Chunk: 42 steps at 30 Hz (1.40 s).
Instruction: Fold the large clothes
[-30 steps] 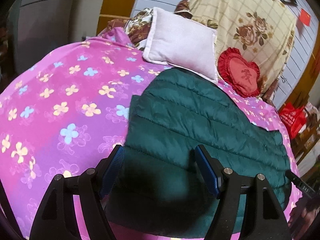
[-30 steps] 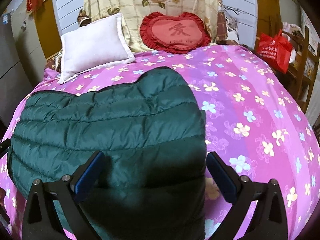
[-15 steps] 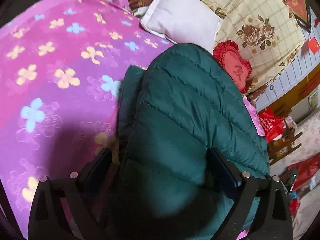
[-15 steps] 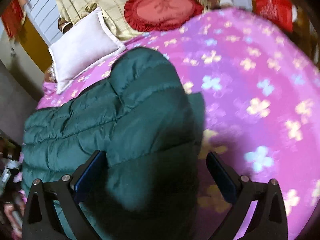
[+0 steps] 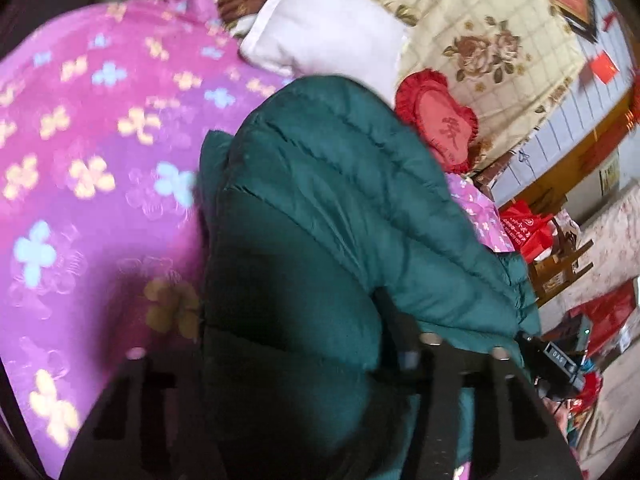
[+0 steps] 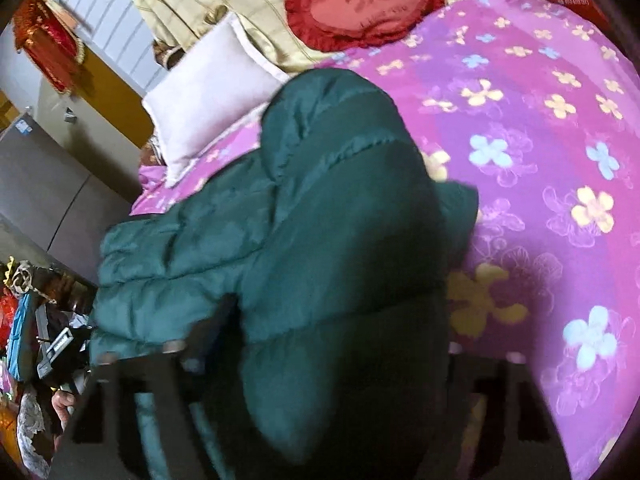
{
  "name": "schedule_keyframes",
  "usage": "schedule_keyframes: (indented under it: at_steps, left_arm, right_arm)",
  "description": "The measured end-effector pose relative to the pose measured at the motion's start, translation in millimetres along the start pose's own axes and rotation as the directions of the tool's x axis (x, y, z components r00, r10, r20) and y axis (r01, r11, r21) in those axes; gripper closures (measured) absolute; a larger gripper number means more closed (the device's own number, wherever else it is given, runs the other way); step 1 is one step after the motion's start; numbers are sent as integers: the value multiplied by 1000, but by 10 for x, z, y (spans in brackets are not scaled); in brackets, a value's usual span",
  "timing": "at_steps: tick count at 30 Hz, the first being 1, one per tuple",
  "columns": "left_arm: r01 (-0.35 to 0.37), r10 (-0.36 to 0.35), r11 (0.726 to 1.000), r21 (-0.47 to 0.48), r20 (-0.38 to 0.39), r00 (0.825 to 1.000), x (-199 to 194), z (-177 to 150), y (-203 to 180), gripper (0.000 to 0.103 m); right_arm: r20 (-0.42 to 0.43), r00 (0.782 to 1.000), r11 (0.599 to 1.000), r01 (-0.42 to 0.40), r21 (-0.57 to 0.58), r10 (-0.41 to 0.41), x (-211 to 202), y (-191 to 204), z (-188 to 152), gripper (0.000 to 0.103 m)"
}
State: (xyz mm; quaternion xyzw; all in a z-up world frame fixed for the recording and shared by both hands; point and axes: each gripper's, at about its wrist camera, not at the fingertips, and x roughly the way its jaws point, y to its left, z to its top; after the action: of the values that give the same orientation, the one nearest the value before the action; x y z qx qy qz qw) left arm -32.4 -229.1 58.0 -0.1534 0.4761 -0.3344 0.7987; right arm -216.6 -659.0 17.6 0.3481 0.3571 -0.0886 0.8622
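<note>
A dark green quilted puffer jacket [image 5: 320, 208] lies folded on a pink flowered bedspread [image 5: 80, 140]. It also shows in the right wrist view [image 6: 320, 220]. My left gripper [image 5: 288, 344] has its jaws spread wide, with the jacket's near edge bunched between them and covering the fingertips. My right gripper [image 6: 340, 344] is also spread wide, with the jacket's thick near edge filling the gap between its fingers. The fingertips of both are mostly hidden by fabric. The jacket's near part bulges up above the bed.
A white pillow [image 5: 328, 28], a red heart cushion [image 5: 440, 120] and a beige flowered blanket [image 5: 500, 32] lie at the head of the bed. Red bags [image 5: 524, 232] and wooden furniture stand beside the bed. A grey cabinet [image 6: 52, 192] stands on the other side.
Both grippers have pushed forward and down into the jacket's near edge. The jacket has bunched up and lifted between their fingers, and both views have tilted.
</note>
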Motion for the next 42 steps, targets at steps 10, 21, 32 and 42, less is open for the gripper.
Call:
schedule_keyframes:
  at_steps: [10,21,32,42]
  left_arm:
    - [58,-56,993,103,-26,998,-1085,-581,-266,85]
    - [-228,230,970,88,-14,973,-1167,-1303,10,29]
    - [-448,403,870,206,227,887,-1751,-1545,-552,31]
    - [-518,450,825,225,291,844,-1691,-1933,-910,31]
  right_arm:
    - [34,995,994,-90,-67,93,-969,497,-393,65]
    - [-27,972,963,225,-152,-231,-1342,443,-1378,21]
    - [169,927,911,364,-196,-334,-1915,1015,-1578,13]
    - [303,928,913,304,-272,-219,-2072,1782,-2088,4]
